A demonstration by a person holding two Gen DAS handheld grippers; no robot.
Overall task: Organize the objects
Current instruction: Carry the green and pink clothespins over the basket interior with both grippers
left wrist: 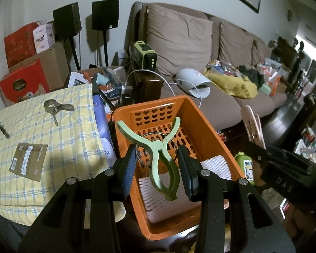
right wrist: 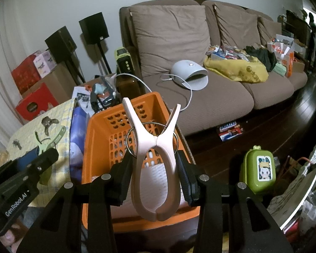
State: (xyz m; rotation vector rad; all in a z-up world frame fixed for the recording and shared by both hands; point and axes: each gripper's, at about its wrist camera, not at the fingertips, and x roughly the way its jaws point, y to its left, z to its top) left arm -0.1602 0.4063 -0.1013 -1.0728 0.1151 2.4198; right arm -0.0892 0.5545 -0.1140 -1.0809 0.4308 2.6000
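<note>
I judge the sorting to be midway: both my hands are loaded and poised over the orange basket [left wrist: 202, 113], but neither peg has gone in yet. My left gripper [left wrist: 158, 168] has its fingers [left wrist: 129, 168] clamped on the green clothes peg [left wrist: 162, 154], which hangs just above the basket's open top. My right gripper [right wrist: 154, 172] has its fingers [right wrist: 184, 172] clamped on the pink clothes peg [right wrist: 155, 158], also held above the basket. Inside the basket I see only a white ribbed liner [left wrist: 164, 194]; whether any pegs lie beneath it I cannot tell. Left to do, as I read it: drop these two, then fetch what remains on the yellow checked cloth [left wrist: 42, 130] beside the basket. Counting there: one grey-brown peg [left wrist: 56, 108], one small metal clip [left wrist: 1, 129], and one flat brown packet [left wrist: 28, 161]. So I count three large pegs in all, two in my hands, one basket, and one green lunchbox [right wrist: 258, 169] standing apart on the right.
</note>
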